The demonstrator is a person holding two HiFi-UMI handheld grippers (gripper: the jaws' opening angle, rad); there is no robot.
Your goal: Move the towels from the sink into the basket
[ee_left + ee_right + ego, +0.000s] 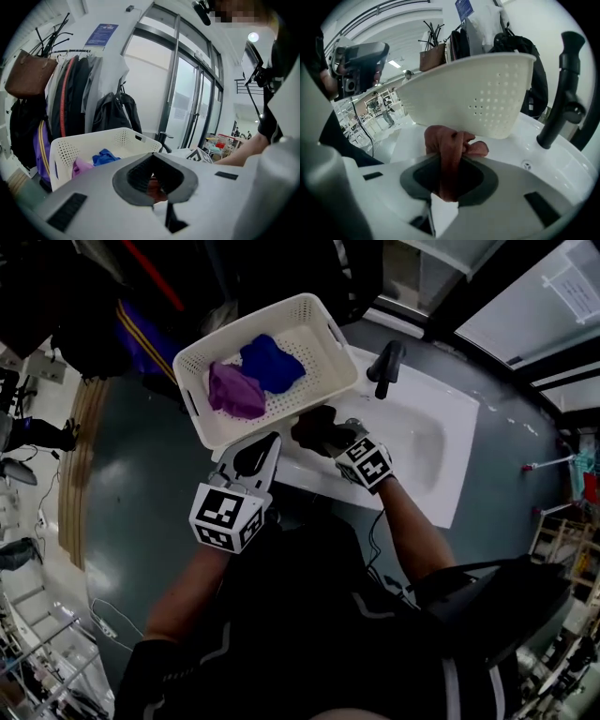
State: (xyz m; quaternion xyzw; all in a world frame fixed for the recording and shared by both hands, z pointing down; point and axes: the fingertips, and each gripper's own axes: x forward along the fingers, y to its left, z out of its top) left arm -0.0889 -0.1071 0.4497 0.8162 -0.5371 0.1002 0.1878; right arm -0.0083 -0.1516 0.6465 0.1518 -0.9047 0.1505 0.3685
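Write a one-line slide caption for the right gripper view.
Right gripper shut on a reddish-brown towel over the white sink, perforated basket just ahead.

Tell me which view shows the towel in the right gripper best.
Right gripper view: the reddish-brown towel fills the centre, pinched in the right gripper's jaws under the basket. Head view shows only a dark lump at the sink edge. Left gripper view shows a reddish scrap between the left gripper's jaws.

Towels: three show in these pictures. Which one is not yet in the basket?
The reddish-brown towel: the right gripper holds it outside the basket, where the purple towel and the blue towel lie.
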